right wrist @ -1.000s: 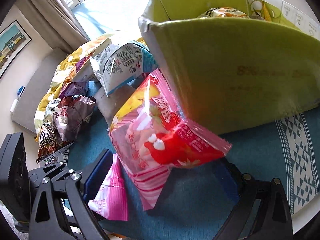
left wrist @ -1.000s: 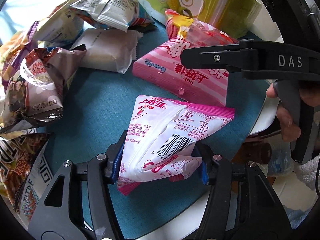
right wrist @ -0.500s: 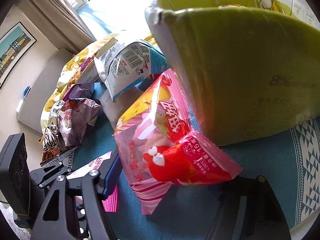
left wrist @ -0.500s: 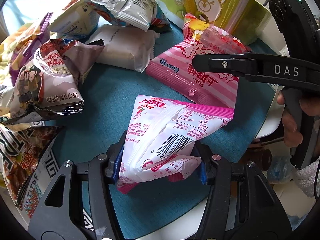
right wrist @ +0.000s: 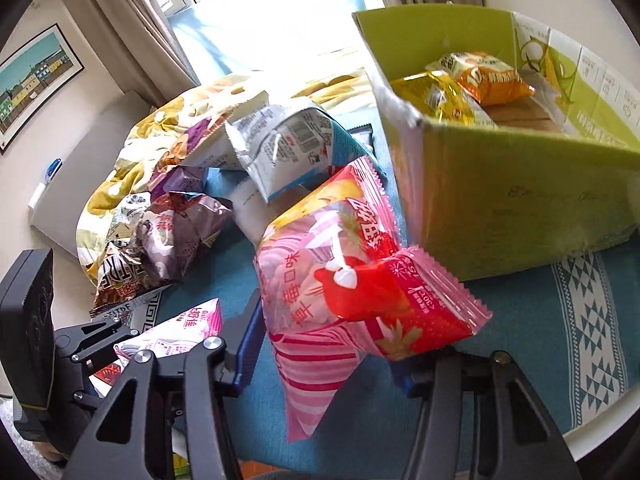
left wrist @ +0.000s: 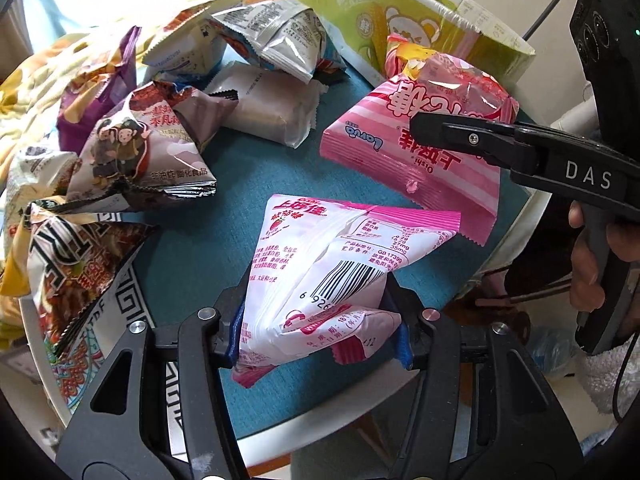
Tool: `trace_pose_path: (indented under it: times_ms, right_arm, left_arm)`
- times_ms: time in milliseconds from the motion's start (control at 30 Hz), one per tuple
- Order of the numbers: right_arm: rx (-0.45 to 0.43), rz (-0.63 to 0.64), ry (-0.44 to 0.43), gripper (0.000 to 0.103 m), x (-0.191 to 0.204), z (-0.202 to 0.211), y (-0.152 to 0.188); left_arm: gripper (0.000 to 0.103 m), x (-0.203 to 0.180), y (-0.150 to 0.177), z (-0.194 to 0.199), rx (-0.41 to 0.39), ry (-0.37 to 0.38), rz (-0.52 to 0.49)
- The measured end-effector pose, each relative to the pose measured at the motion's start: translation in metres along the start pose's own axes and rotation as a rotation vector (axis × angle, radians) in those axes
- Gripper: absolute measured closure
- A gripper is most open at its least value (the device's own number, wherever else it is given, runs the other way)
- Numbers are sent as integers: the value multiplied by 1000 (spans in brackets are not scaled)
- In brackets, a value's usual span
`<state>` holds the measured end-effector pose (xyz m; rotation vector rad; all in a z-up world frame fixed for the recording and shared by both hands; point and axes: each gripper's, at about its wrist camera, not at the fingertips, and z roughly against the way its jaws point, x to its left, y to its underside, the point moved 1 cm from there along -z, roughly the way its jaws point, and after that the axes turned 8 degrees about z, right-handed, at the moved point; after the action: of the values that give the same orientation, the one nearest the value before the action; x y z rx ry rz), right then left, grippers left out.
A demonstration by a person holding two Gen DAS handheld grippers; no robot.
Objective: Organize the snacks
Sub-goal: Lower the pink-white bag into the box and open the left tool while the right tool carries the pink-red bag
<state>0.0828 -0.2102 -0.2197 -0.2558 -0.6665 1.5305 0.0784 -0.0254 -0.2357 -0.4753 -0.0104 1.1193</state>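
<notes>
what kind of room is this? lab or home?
Most likely a home living room: curtained window, framed picture on the wall, and a green box with loose snack bags on a cloth-covered table.

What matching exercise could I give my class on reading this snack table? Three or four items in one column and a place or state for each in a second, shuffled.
Items
1. white and pink packet
2. pink striped bag
3. orange packet
4. brown cartoon bag

Places or states
A. lying inside the green box
B. pinched in the left gripper
C. resting on the blue cloth in the snack pile, held by nothing
D. pinched in the right gripper, beside the box wall

Pairs: 1-B, 2-D, 3-A, 4-C
</notes>
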Motion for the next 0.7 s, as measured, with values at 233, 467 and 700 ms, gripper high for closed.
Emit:
trace_pose_path:
  times_ms: [233, 467, 700]
  right_arm:
    - [-46, 0, 36, 53, 26, 48, -15]
    - [-176, 15, 79, 53, 42, 113, -47]
    - [-288, 25, 186, 53, 2, 163, -80]
  left_arm:
    - [52, -12, -11, 65, -99, 52, 28]
    - [52, -39, -48, 116, -232, 56, -22]
    - [52, -80, -119, 127, -347, 27, 5]
